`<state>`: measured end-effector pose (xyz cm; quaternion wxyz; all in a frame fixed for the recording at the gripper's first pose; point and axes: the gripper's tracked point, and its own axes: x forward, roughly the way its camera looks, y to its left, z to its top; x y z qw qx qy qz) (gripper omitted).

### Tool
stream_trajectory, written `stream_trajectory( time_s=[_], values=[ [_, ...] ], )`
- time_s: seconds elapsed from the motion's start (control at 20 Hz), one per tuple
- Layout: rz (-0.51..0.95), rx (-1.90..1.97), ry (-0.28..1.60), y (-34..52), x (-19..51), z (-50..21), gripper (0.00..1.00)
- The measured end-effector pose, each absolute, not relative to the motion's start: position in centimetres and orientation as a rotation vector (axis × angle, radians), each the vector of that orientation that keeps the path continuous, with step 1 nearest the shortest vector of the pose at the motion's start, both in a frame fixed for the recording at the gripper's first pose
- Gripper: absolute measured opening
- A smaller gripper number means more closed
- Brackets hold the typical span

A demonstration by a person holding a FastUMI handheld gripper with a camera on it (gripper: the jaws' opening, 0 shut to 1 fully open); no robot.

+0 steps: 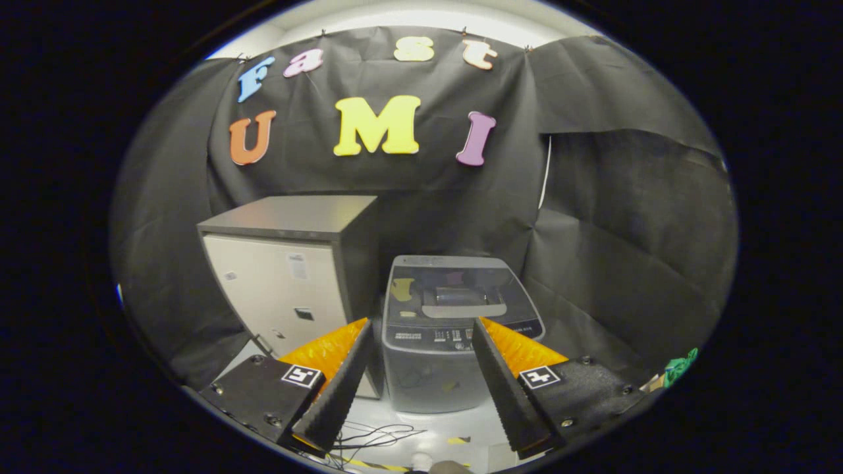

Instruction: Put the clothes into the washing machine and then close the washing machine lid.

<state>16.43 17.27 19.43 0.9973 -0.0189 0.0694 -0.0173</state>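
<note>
A small grey top-loading washing machine [441,336] stands on the floor beyond my fingers, framed in the gap between them. Its lid [454,289] lies flat and shut, with a dark glossy window and a pale handle near the front. My gripper [421,326] is open, the fingers spread wide with nothing between them, some way short of the machine. A bit of green cloth [681,367] shows low down, off to the right of the right finger.
A taller pale cabinet with a grey top [283,289] stands left of the washing machine, almost touching it. Black cables [375,438] trail over the light floor under my fingers. Black cloth walls close in behind and on both sides.
</note>
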Motion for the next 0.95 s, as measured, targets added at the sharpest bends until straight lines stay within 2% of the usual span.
stream_trajectory(
  time_s=[0.35,0.95],
  values=[
    [-0.033,-0.008,0.059,19.6,4.5,20.2,0.98],
    [-0.072,0.003,0.026,20.1,0.2,19.7,0.99]
  ],
)
